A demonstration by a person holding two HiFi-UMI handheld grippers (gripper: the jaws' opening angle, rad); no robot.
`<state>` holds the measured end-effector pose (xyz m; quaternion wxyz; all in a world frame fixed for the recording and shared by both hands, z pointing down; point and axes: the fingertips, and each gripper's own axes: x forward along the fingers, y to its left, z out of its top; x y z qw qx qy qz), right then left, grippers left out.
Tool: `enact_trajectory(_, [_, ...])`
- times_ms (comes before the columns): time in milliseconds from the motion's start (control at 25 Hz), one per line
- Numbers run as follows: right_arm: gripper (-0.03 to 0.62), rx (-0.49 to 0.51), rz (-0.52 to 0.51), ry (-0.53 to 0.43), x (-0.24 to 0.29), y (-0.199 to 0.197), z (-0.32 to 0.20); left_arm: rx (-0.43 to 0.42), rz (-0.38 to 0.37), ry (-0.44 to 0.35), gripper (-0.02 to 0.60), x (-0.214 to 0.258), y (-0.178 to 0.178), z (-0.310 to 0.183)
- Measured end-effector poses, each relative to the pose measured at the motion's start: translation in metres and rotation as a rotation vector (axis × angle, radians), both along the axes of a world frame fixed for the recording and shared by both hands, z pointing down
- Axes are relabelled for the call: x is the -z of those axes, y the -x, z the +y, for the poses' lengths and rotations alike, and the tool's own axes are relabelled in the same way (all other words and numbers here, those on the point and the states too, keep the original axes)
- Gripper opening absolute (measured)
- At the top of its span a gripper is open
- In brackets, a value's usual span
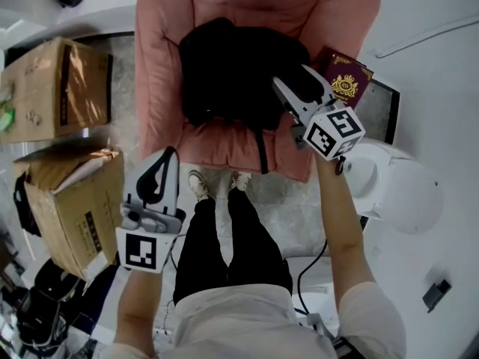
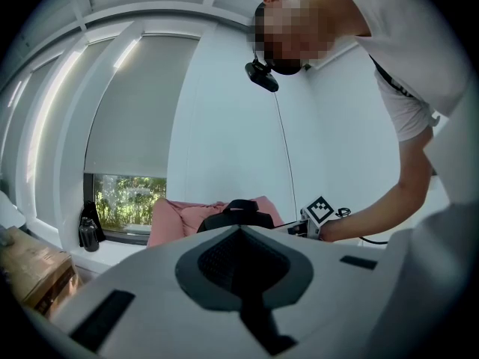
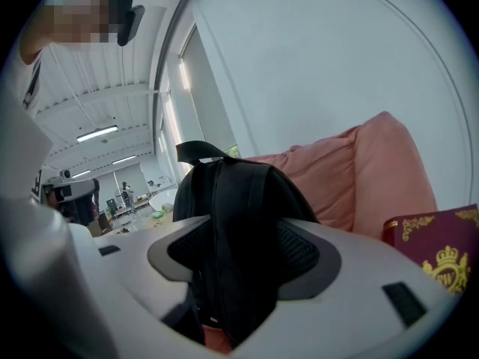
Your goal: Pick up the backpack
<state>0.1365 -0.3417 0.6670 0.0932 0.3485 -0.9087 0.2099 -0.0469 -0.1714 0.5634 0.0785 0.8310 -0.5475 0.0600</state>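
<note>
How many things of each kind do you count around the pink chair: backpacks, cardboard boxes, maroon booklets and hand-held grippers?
black backpack: 1
cardboard boxes: 2
maroon booklet: 1
left gripper and right gripper: 2
Total: 6

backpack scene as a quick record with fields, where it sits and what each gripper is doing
backpack: black, resting on pink cushioned seat
right gripper: jaws apart, at backpack's right side, backpack seen between them
left gripper: jaws together, empty, away from seat
nearby: maroon booklet with gold crest, right of backpack
status: not lifted yet
</note>
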Motion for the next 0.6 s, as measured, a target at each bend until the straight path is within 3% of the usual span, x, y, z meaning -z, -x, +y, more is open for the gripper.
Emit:
enact_trajectory(240, [0.27,0.054,-0.113,0.024,0.015,-0.007,0.004,-0.007,-0.01,-0.003,0.011,0.004,-0.02,0.003])
enact_trajectory(600, [0.268,0.189,-0.162,0.01,0.028,-0.007,0.005,0.014,-0.029,0.011,0.011,0.003,-0.023,0.011])
